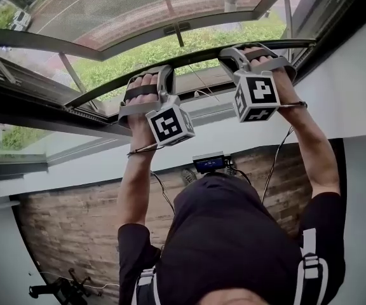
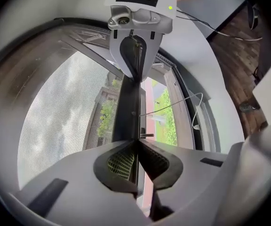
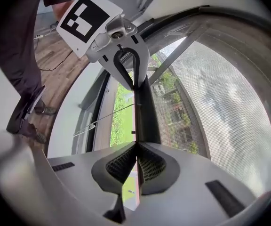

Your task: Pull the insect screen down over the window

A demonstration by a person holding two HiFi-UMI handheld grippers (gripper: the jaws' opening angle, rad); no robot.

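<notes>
The insect screen's grey mesh (image 1: 138, 8) spans the upper part of the window, and its dark bottom bar (image 1: 196, 54) runs across the opening. My left gripper (image 1: 146, 80) is shut on that bar left of centre. My right gripper (image 1: 254, 51) is shut on it further right. In the left gripper view the bar (image 2: 128, 107) runs straight out from the closed left gripper (image 2: 136, 142) to the right gripper (image 2: 136, 76), with mesh (image 2: 60, 112) on its left. In the right gripper view the right gripper (image 3: 135, 145) pinches the bar (image 3: 146, 112); the left gripper (image 3: 134, 86) clamps it further along.
A thin pull cord (image 2: 173, 105) hangs from the bar toward the white sill (image 1: 208, 122). Below the bar the window is open onto grass (image 1: 170, 46). A dark window frame (image 1: 30, 100) lies at left. A small device (image 1: 210, 164) and cables rest on the wooden floor (image 1: 68, 227).
</notes>
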